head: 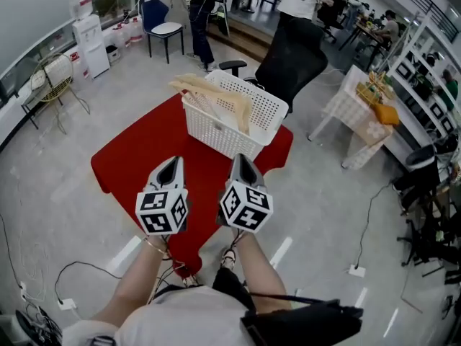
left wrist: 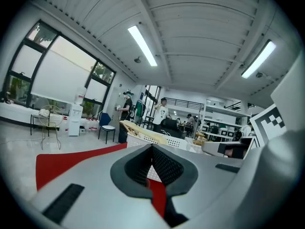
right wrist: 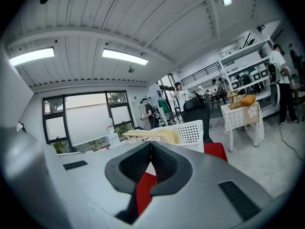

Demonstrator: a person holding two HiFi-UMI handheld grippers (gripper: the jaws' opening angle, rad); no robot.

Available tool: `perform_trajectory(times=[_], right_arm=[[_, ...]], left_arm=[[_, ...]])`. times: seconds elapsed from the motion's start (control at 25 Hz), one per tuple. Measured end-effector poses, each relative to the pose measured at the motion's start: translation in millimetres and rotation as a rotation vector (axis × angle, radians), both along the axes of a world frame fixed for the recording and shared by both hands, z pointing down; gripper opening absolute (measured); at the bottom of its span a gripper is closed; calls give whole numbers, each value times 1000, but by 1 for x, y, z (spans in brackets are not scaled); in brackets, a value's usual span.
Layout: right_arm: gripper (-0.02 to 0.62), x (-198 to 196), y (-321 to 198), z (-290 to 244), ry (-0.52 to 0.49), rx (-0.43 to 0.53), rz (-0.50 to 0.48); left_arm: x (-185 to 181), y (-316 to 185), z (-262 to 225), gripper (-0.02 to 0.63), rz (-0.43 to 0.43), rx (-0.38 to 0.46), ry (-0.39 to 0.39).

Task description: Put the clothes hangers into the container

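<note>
A white perforated basket (head: 270,107) stands at the far end of a red table (head: 137,157). Several pale wooden clothes hangers (head: 216,96) lie in it and stick out over its left rim. My left gripper (head: 173,161) and right gripper (head: 240,157) hover side by side over the table's near part, short of the basket, both pointing at it. Both are shut, with nothing between the jaws. In the left gripper view the gripper (left wrist: 152,147) faces the basket (left wrist: 174,142) and hangers (left wrist: 138,128). In the right gripper view the gripper (right wrist: 151,143) faces the basket (right wrist: 193,130) and hangers (right wrist: 152,135).
A black office chair (head: 292,56) stands right behind the basket. To the right is a small table with a patterned cloth (head: 360,114), and shelving (head: 425,71) beyond it. A blue chair (head: 160,20) and people stand at the back. Cables (head: 364,229) lie on the floor.
</note>
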State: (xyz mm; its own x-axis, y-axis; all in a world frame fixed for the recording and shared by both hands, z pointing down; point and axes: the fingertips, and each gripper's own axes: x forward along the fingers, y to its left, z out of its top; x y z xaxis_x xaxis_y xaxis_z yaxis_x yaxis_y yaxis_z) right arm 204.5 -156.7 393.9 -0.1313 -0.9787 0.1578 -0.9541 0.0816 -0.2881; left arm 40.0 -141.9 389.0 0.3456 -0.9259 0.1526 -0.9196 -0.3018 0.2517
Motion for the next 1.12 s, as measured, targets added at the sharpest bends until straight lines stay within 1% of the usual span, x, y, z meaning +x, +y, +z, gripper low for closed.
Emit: perform_trajectory(times=[0.12,0.24,0.4,0.52,0.68,0.92,1.12], right_arm=[[17,-8,18,-5,44,1,9],[17,-8,32,-11,87,3,20],[17,-6,41,-12,104,5,33],[17,-4,42,-4,99,-15,35],[17,-5,43,-2,84,-35,9],[15,-5,46,-6,122,-51,-42],[15,-1,44,0,129,-67,-57]], left_arm=[[-4,8,-7,2,16,13,22],[-1,17,-13,2,36,25,38],[7,24,-13,2,59,28,27],[15,27,-8,2,76,9,19],[26,29,-9,2,96,0,8],[37,30,-11,2,88,0,-12],[43,29,-7,2,78,-15,-23]])
